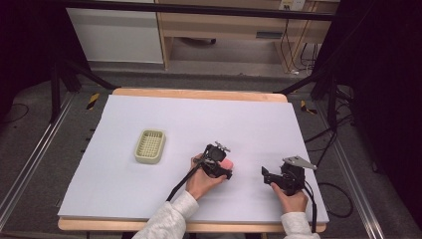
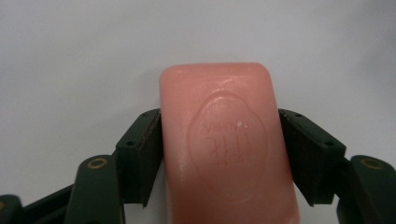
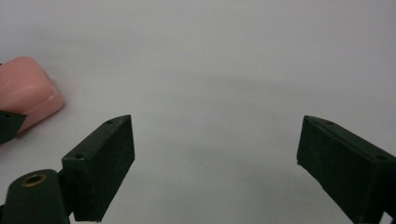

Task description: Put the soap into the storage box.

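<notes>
A pink soap bar [image 2: 219,144] with an oval stamp lies on the white table sheet [image 1: 199,119], right of centre near the front. My left gripper [image 2: 219,116] is shut on it, and both pads press on its long sides. In the high view the left gripper [image 1: 225,168] covers most of the soap bar [image 1: 227,163]. My right gripper [image 1: 266,177] rests to the right of it, open, with nothing between its fingers. In the right gripper view, the right gripper [image 3: 215,135] faces bare sheet, with the soap bar [image 3: 28,93] at the left edge.
A pale green slatted soap dish [image 1: 150,146] sits on the sheet to the left of my left gripper. The wooden table edge [image 1: 199,93] runs along the back. Dark frame bars and cables stand beyond the table on both sides.
</notes>
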`<state>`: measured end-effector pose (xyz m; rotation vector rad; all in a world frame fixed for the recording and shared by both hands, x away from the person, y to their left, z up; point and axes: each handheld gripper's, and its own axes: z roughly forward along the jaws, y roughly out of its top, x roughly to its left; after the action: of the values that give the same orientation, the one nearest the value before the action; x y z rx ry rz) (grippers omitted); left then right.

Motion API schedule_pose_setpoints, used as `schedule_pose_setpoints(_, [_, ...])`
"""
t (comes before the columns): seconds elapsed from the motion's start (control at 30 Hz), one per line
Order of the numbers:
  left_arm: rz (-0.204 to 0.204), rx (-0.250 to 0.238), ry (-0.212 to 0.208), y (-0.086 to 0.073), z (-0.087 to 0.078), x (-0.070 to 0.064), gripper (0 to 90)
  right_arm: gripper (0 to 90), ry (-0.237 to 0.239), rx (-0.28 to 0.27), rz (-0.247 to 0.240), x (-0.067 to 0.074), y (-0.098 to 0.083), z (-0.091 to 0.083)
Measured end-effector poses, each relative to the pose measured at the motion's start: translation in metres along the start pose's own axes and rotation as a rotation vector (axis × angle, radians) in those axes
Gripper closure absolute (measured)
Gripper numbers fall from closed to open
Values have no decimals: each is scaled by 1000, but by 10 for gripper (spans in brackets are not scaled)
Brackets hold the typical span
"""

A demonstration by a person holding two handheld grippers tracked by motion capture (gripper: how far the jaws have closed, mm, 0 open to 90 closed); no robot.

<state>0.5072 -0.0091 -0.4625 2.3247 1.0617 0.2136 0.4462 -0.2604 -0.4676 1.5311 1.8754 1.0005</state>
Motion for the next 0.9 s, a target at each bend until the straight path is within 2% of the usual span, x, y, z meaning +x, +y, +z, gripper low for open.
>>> schedule_pose_setpoints(0.23, [-10,-7,1,0,0,1,364,116,1,3,-1,0,0,1])
schedule_pose_setpoints(0.53, [1,-5,7,-2,-6,1,366,116,1,2,-2,0,0,1])
schedule_pose_setpoints(0.7, [5,-20,-6,-3,-15,4,367,116,0,2,-2,0,0,0])
schedule_pose_setpoints(0.9, [7,-43,2,-8,-34,13,367,116,0,2,-2,0,0,0])
